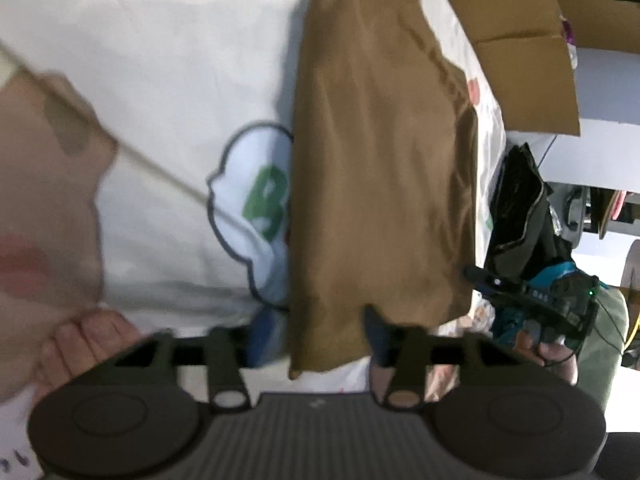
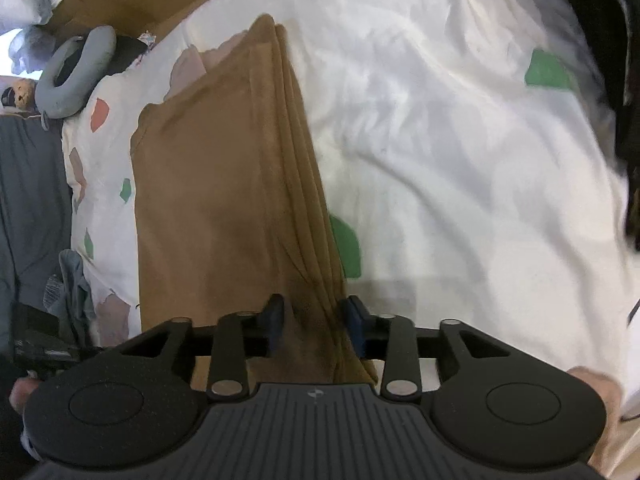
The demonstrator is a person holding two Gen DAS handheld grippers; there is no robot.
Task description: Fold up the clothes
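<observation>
I had both grippers low over the near edge of the bed, where the brown garment (image 2: 224,200) lay folded into a long narrow stack on the white patterned bedsheet (image 2: 440,140), its layered right edge running away from me toward the far side of the bed. My right gripper (image 2: 314,326) straddled that stacked edge at the near end: its blue pads stood apart on either side of the layers and did not press them, so I read it as released. My left gripper (image 1: 308,340) hung over the garment's near end; its right finger showed against the cloth while the left finger was blurred, and the gap between them looked wide, so I judged it unclenched too, with nothing pinched. In the left view the other handheld unit (image 1: 540,300) sat just off the garment's right side, beside a dark bag (image 1: 520,208), with cardboard (image 1: 512,32) beyond the bed's far corner. I judged the fold to be nearly settled. The risk, as I saw it, was in pulling back: the layers at the near end sat between my right pads, and a sideways drag or a pad catching the top ply could fan the stack open. A careless lift on the left might likewise snag the near corner and flip it.
</observation>
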